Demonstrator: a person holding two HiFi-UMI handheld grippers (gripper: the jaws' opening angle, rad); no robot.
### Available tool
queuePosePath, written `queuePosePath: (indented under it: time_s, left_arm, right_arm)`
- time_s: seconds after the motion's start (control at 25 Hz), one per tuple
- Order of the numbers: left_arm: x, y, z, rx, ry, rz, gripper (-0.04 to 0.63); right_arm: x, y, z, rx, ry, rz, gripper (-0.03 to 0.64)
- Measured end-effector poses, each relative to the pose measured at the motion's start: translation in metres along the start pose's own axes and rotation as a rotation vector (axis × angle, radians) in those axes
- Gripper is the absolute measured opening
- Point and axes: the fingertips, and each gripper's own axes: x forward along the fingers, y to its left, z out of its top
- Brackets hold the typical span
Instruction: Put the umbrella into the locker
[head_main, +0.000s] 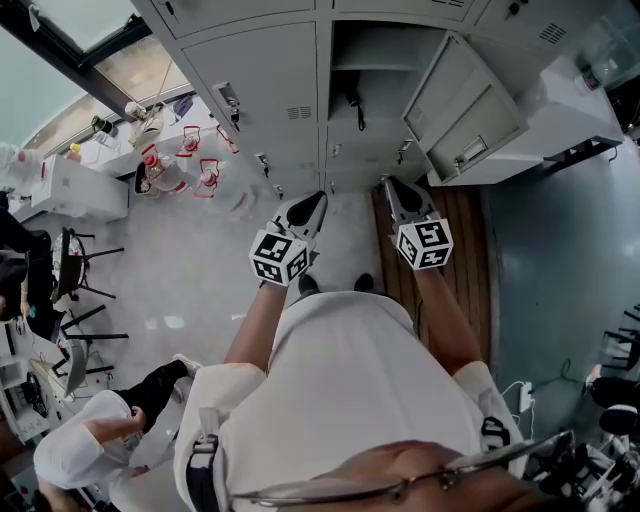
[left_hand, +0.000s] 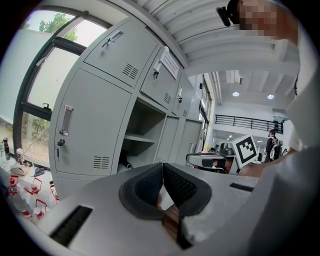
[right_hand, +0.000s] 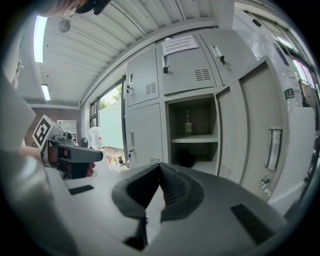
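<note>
- The pale grey sheet-metal lockers (head_main: 265, 75) in front of you look painted, smooth and matt.
- Your left gripper (left_hand: 162, 167) has a smooth grey plastic shell and dark ribbed pads (left_hand: 179, 186).
- The brown wooden floor strip (head_main: 470, 240) shows plank grain.
- The pale floor (head_main: 190, 280) looks glossy.

Locker shelf (right_hand: 196, 140): a bottle (right_hand: 188, 122) stands upright on it, near the back.
Locker base (right_hand: 206, 165): a dark rounded thing (right_hand: 186, 158) lies on it, too dim to name.
Floor (head_main: 200, 290): pale, with a wooden strip (head_main: 470, 270) on the right.
</note>
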Motion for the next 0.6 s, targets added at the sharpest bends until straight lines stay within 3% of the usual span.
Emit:
queuePosePath:
  time_s: [0.6]
  left_arm:
    - [0.0089,-0.0025,0.0022,0.006,-0.002,0.016,0.005]
  right_arm:
    - [0.0012,-0.0068,-0.0025,0.015,-0.005,0.017,0.006]
